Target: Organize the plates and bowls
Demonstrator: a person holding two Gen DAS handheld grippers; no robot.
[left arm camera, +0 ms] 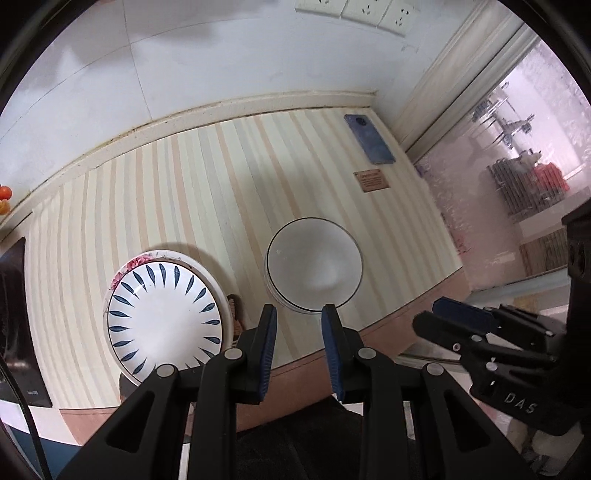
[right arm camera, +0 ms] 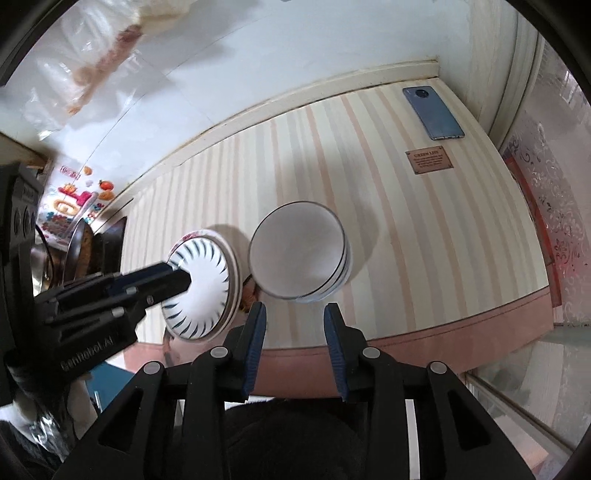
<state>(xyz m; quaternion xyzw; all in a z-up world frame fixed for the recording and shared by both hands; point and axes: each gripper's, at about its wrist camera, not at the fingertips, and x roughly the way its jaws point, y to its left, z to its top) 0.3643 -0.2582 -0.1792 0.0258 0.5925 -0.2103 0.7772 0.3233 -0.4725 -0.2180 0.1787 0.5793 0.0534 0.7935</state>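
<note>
A white plate with blue leaf marks (left arm camera: 164,317) tops a small stack of plates; the one beneath has a pink flower rim. To its right stand stacked white bowls with a thin dark rim (left arm camera: 314,264). My left gripper (left arm camera: 300,325) hangs above the table's near edge between the two stacks, its jaws nearly together and empty. From the right wrist, the plates (right arm camera: 207,291) and bowls (right arm camera: 295,249) lie ahead. My right gripper (right arm camera: 293,321) is open and empty above the near edge. The left gripper (right arm camera: 183,280) reaches in over the plates.
The table carries a striped cloth (left arm camera: 207,192) with a pink border. A blue phone (left arm camera: 369,138) and a brown label (left arm camera: 371,181) lie at the far right corner. A white wall with sockets (left arm camera: 365,11) is behind, a glass door (left arm camera: 517,166) to the right.
</note>
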